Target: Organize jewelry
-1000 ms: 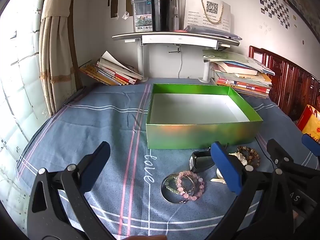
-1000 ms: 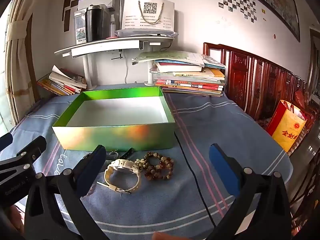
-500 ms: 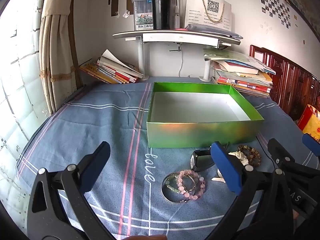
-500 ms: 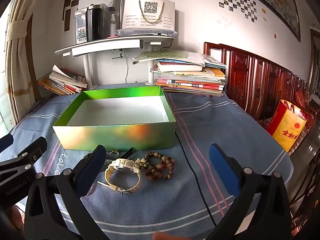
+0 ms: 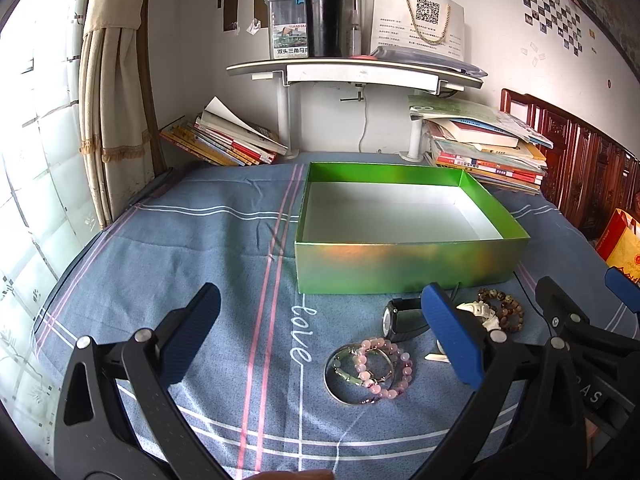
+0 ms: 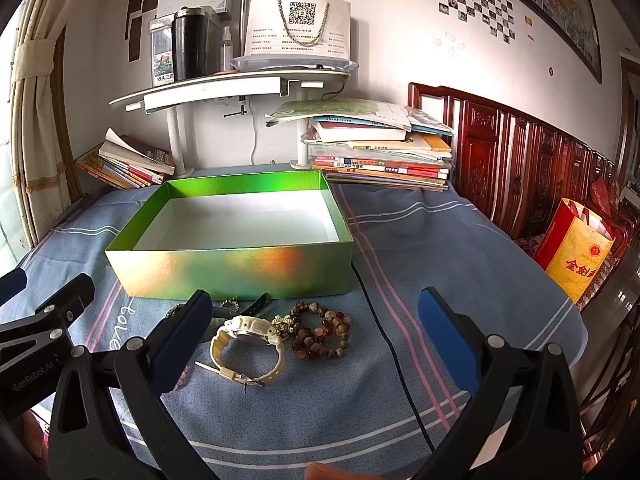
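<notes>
An empty green box (image 5: 404, 268) (image 6: 224, 270) with a white inside sits on the blue cloth. In front of it lies the jewelry: a pink bead bracelet (image 5: 386, 368) on a silver bangle (image 5: 340, 390), a black watch (image 5: 396, 320), a cream watch (image 6: 248, 346) and brown bead bracelets (image 6: 320, 334) (image 5: 502, 308). My left gripper (image 5: 320, 334) hovers open above the cloth, the pink bracelet just inside its right finger. My right gripper (image 6: 312, 338) is open too, with the cream watch and brown beads lying between its fingers, below them. Neither holds anything.
Book stacks (image 5: 484, 148) (image 5: 224, 140) and a white shelf (image 5: 352, 70) with a black flask stand behind the box. A thin black cable (image 6: 392, 344) runs across the cloth right of the beads. A carved wooden bed frame (image 6: 520, 168) and a red-yellow bag (image 6: 576, 256) are at the right.
Both views have shifted very slightly; the box and jewelry sit a touch lower in the frames. The grippers stay open and nothing on the cloth has moved.
</notes>
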`<state>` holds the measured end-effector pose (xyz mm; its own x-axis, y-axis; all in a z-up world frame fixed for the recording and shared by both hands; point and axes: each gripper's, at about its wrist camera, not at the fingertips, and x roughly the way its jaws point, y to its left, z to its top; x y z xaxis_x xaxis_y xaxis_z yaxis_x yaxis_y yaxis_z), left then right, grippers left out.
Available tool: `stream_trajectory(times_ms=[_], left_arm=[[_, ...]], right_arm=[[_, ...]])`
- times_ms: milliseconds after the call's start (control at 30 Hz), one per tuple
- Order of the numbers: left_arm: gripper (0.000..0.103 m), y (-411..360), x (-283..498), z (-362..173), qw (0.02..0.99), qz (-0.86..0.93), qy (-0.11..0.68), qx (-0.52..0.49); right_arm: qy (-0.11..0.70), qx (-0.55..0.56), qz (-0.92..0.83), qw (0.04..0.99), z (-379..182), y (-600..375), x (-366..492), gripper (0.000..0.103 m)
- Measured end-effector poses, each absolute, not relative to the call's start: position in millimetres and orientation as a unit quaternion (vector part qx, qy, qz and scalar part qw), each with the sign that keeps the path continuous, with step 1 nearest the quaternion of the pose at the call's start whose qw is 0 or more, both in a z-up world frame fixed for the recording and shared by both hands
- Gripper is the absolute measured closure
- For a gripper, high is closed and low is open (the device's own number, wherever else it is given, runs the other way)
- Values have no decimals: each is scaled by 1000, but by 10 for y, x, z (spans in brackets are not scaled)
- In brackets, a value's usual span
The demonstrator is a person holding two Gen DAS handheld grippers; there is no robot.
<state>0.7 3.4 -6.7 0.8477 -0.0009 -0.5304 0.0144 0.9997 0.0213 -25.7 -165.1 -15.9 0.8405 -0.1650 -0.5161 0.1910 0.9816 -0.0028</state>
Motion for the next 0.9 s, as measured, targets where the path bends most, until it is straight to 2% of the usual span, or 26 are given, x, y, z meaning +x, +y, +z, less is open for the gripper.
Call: stream_trajectory(times_ms=[900], left_arm=[[4,30,11,-62,960,-4,278,12]], right_arm=[[269,25,-92,959,-192,-1631,-251,2]])
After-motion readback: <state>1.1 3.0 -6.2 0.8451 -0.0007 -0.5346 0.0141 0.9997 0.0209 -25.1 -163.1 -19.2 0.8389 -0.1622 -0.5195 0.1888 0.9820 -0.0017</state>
